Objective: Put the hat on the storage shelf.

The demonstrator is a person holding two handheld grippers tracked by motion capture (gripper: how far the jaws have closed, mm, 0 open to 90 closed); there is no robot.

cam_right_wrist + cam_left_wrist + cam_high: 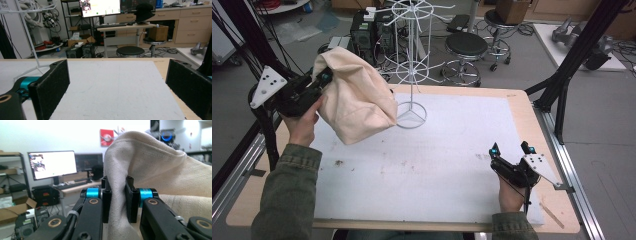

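The counter [512, 107] carries a white mat with a white wire rack [412, 55] standing at its far middle. Above the mat's left side hangs a cream cloth bag [354, 95], lifted clear of the surface and just beside the rack's base without visibly touching it.

The bag looks soft and limp: it slumps in deep folds below the grip and has no shape of its own, so it will likely sag and swing as it is carried. It seems light, probably empty or nearly so. The coarse weave should give the pads good friction, so slipping is a small risk; snagging on the rack's wire arms looks likelier.

The left gripper [323, 80] is closed on a bunched fold of cloth near the bag's upper edge, its fingers [107, 200] pressed to either side of the pinched fabric. A hem or strap would likely give a surer hold than loose cloth.

The right gripper [511, 148] rests low over the mat's near right, fingers [51, 86] spread wide with nothing between them.
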